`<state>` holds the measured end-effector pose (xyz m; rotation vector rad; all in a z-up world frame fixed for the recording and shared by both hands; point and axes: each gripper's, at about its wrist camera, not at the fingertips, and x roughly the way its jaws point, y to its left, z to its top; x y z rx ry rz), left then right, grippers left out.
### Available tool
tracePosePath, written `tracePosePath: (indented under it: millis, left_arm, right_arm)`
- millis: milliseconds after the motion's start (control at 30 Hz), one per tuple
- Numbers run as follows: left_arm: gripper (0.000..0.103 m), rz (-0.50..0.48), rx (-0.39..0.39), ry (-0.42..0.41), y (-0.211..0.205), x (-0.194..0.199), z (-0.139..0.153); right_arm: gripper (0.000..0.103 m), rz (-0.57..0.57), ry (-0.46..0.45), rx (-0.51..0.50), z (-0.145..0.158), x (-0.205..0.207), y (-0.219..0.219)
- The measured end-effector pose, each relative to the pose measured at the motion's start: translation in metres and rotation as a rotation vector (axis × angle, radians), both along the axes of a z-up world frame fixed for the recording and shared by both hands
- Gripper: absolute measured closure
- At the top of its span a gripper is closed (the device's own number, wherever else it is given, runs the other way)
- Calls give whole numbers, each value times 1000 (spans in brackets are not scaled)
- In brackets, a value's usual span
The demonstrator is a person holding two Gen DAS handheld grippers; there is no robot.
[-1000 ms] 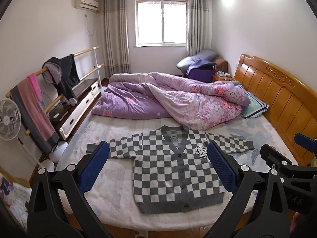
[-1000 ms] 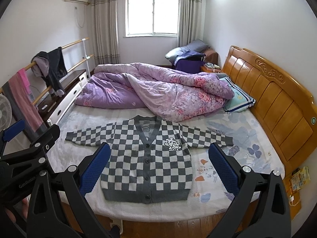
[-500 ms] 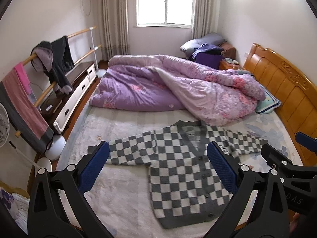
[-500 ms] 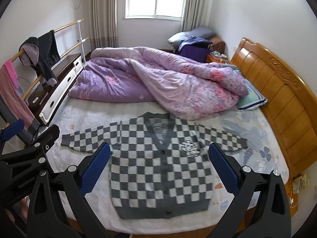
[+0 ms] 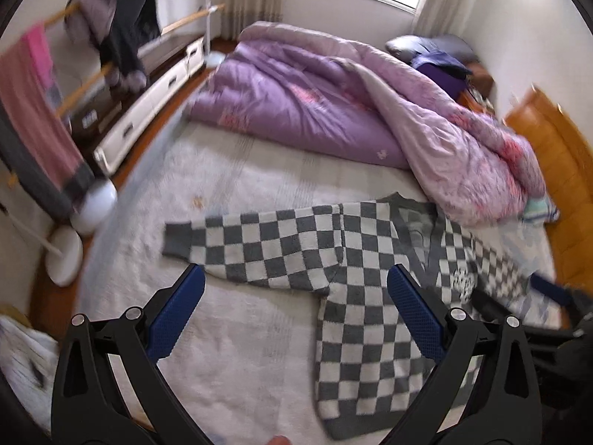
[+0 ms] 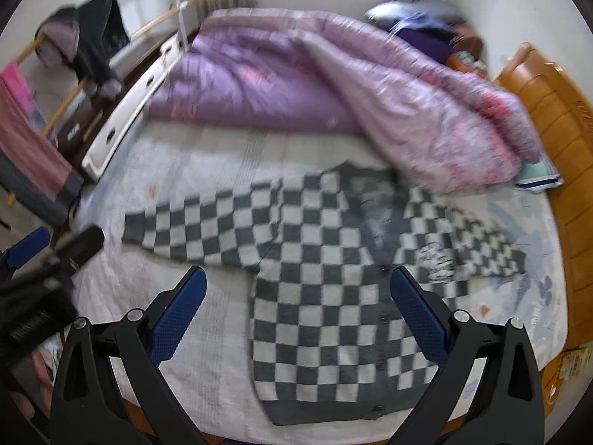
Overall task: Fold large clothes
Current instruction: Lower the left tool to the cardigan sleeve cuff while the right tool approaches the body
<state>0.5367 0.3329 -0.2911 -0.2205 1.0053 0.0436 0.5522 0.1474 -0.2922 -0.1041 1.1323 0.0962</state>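
A grey and white checkered cardigan (image 5: 355, 259) lies flat on the bed, front up, both sleeves spread out; it also shows in the right wrist view (image 6: 326, 267). My left gripper (image 5: 294, 307) is open and empty, above the cardigan's left sleeve (image 5: 252, 244) and armpit. My right gripper (image 6: 298, 304) is open and empty, above the cardigan's body near its button line. The left gripper's body shows at the left edge of the right wrist view (image 6: 55, 259). Both views are blurred by motion.
A crumpled purple quilt (image 5: 333, 100) fills the far half of the bed (image 5: 229, 333). A wooden headboard (image 6: 556, 141) stands on the right. A clothes rail with hung garments (image 5: 118, 29) and a white low cabinet (image 5: 148, 104) stand left of the bed.
Both grippers have moved forward and down over the bed, toward the cardigan's left side. The cardigan looks larger and has not moved. Both grippers stay open.
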Motion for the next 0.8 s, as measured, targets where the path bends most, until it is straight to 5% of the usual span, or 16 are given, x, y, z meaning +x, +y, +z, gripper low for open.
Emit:
tracePosePath:
  millis: [167,300,433,533,667,800]
  left_arm:
    - [5,53,-20,71,51,30,-91]
    - [5,242,-242,177,124,45,-177]
    - [5,389,-294,212,179,54,-246]
    - [5,506,-354,233,212,60,-291]
    - [14,494,-343,178,223,82,-321]
    - [34,471,-339,192,228,98,-345]
  right_arm:
    - [8,38,112,-32,-82,37,30]
    - [8,20,164,-15,-139,60,33]
    - [10,1,185,7,-189,87,27]
    - [37,-26,234,42,-230,110,20]
    - [70,-66,310,102,-275,135,8]
    - [83,-43,331,181,-304,151,6]
